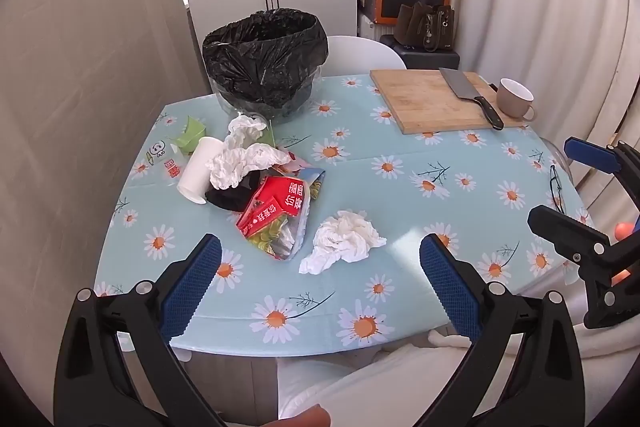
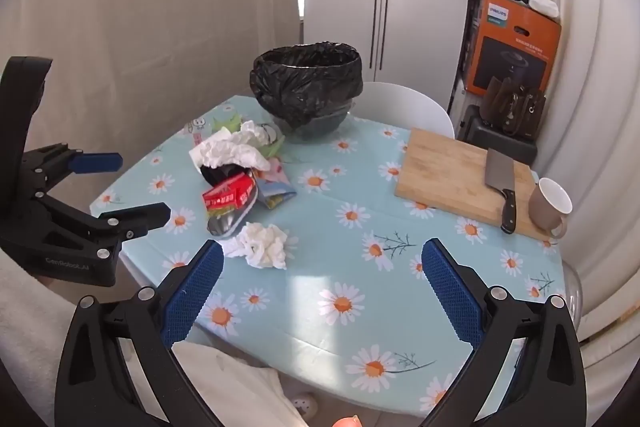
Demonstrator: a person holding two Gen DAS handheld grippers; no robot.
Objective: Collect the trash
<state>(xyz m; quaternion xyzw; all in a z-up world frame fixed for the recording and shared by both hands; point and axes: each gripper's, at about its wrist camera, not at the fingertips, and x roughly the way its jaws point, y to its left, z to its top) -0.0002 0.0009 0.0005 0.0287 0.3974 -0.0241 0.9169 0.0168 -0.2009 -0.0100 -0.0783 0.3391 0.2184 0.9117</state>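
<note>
— Since both tools hover off the desk's (image 1: 400, 187) near edge, what could go wrong?

— Judging by the layout, the nearest crumpled tissue (image 1: 344, 241) is light; a careless closing could push it off rather than pinch it. Farther in, the heap of red wrapper (image 1: 274, 205), paper cup (image 1: 200, 169) and tissues is loose, so a grab could scatter it. The lined bin (image 1: 264, 67) beyond might tip if knocked.

— And the tools?

— The left tool (image 1: 320, 267) is spread wide, holding and touching nothing. The right tool (image 2: 322, 269) likewise: spread, empty, clear of the desk.
</note>
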